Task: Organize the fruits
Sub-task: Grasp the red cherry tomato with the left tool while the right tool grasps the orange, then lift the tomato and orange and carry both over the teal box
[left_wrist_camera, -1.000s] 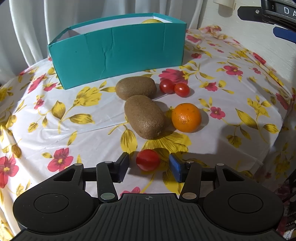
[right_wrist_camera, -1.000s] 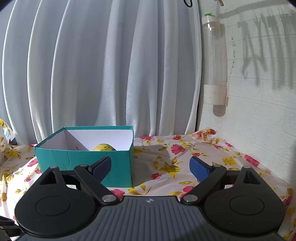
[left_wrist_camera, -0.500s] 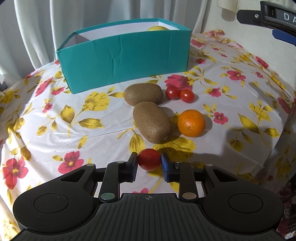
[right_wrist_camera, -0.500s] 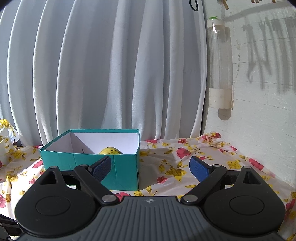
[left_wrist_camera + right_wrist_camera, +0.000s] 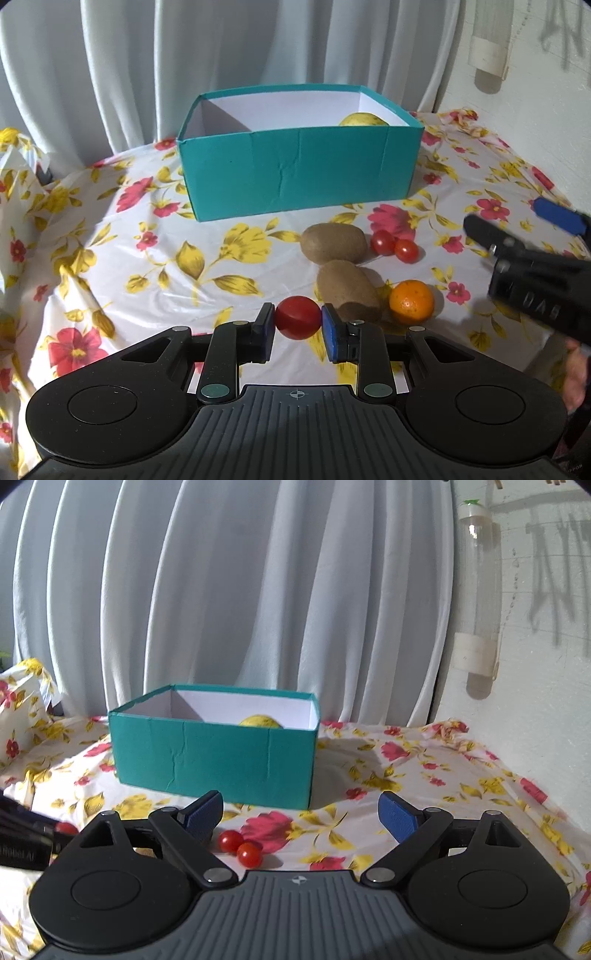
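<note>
Lifted since earlier: left gripper, clamped on tomato; right gripper apart. Risk: squeezing splits tomato.

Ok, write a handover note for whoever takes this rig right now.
Left gripper: shut on a red tomato.
Right gripper: open, empty.
Done: one yellow fruit sits in the teal box.
Left on the floral tablecloth: two kiwis, two cherry tomatoes, an orange.
Next, probably: drop the held tomato in the box, then the rest.
</note>
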The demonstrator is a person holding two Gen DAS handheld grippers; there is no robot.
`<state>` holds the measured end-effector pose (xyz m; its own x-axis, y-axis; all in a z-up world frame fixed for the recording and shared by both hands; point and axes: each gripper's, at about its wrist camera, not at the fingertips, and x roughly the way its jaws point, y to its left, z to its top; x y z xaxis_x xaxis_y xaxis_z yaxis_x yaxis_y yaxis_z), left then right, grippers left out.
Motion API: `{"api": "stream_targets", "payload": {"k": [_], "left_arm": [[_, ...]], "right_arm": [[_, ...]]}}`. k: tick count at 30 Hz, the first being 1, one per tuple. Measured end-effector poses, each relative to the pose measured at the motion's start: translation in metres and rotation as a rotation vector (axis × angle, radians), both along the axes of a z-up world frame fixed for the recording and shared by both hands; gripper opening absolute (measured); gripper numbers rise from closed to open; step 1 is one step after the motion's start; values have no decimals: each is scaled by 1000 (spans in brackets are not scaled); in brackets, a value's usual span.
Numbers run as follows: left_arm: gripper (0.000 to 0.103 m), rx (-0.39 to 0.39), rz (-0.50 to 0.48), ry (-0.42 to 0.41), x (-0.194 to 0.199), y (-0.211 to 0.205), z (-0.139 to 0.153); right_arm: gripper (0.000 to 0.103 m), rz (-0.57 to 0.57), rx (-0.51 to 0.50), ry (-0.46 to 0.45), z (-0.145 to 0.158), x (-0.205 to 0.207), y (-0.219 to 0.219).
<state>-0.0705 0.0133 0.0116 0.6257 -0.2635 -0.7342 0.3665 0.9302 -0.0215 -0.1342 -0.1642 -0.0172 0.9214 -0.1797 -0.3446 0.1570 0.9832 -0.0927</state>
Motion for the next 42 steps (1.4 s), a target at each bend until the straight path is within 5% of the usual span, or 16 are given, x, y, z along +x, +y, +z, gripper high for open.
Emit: {"api": "stream_targets", "payload": {"k": [10, 20, 24, 42], "left_arm": [[30, 4, 22, 1, -2, 9, 3], [30, 3, 43, 7, 0, 17, 2], [30, 2, 50, 12, 2, 19, 2], [30, 6, 51, -19, 17, 14, 16]], "right_arm": [[64, 127, -1, 175, -48, 10, 33], [61, 192, -4, 211, -55, 18, 42], [43, 191, 0, 256, -62, 25, 42], [40, 151, 58, 210, -44, 30, 25]]}}
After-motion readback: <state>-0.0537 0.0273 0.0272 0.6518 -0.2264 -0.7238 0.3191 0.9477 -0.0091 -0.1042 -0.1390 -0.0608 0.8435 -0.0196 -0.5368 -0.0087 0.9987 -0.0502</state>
